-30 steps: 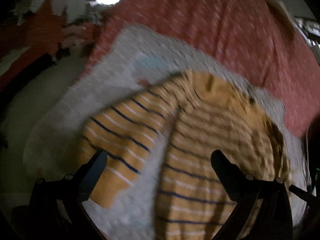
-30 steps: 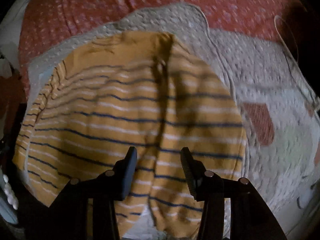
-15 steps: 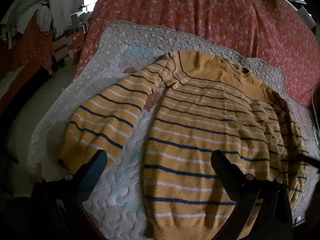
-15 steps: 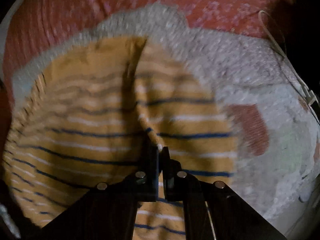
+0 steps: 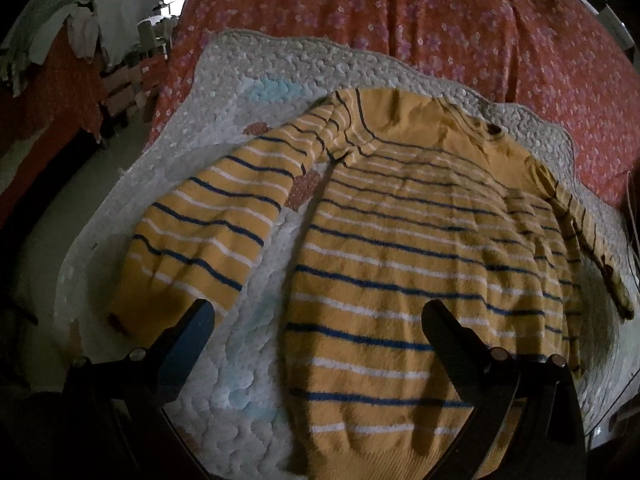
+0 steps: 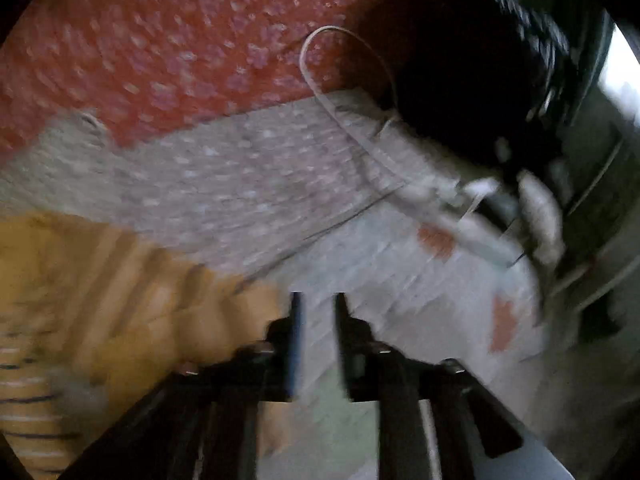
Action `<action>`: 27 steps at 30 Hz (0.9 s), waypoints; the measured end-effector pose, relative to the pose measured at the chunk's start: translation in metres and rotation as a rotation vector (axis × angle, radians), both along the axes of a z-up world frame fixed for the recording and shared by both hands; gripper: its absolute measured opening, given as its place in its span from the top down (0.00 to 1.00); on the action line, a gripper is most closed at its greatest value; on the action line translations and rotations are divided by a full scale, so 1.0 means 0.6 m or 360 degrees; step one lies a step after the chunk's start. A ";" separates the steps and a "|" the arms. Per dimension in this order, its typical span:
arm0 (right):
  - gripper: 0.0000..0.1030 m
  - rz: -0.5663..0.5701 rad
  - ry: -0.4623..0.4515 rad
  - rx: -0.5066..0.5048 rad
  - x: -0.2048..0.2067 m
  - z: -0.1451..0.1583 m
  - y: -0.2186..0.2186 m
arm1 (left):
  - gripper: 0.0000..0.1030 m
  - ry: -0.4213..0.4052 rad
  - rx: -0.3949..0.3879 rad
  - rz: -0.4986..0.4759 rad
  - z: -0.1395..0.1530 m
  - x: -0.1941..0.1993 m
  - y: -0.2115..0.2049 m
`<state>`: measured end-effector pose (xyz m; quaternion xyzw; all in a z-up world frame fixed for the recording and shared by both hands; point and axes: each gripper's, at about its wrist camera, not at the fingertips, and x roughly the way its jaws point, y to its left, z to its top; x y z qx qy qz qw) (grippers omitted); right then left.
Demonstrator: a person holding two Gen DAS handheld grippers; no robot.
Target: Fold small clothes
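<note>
- Sweater [image 5: 420,264]: lies flat on the quilt [image 5: 256,360] on the bed; no fold made.
- Left hand-held gripper [image 5: 316,320]: jaws wide apart, empty, above the hem.
- Right hand-held gripper [image 6: 317,320]: narrow gap, empty; sweater at 9 o'clock.
- Next, judged: grip a sleeve [image 5: 208,232] and fold inward.

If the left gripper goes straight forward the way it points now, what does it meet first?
Most likely the yellow knitted sweater with blue and white stripes, which lies flat on the white quilted blanket. The left gripper is open and points at the sweater's lower body edge, though depth is unclear.
</note>
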<state>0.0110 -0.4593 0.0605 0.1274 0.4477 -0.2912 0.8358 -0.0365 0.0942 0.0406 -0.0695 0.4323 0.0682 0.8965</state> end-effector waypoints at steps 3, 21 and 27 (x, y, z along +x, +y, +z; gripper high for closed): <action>0.53 0.0301 -0.0151 0.0561 -0.048 -0.023 0.075 | 0.00 0.0100 -0.0079 -0.0011 -0.018 -0.003 0.011; 0.93 0.0836 0.0105 0.1231 -0.136 -0.157 0.304 | 0.91 0.0479 -0.0187 -0.0230 -0.062 -0.037 -0.048; 0.91 0.0745 0.0136 0.1191 -0.189 -0.151 0.266 | 0.94 0.0595 -0.0185 -0.0291 -0.062 -0.094 -0.060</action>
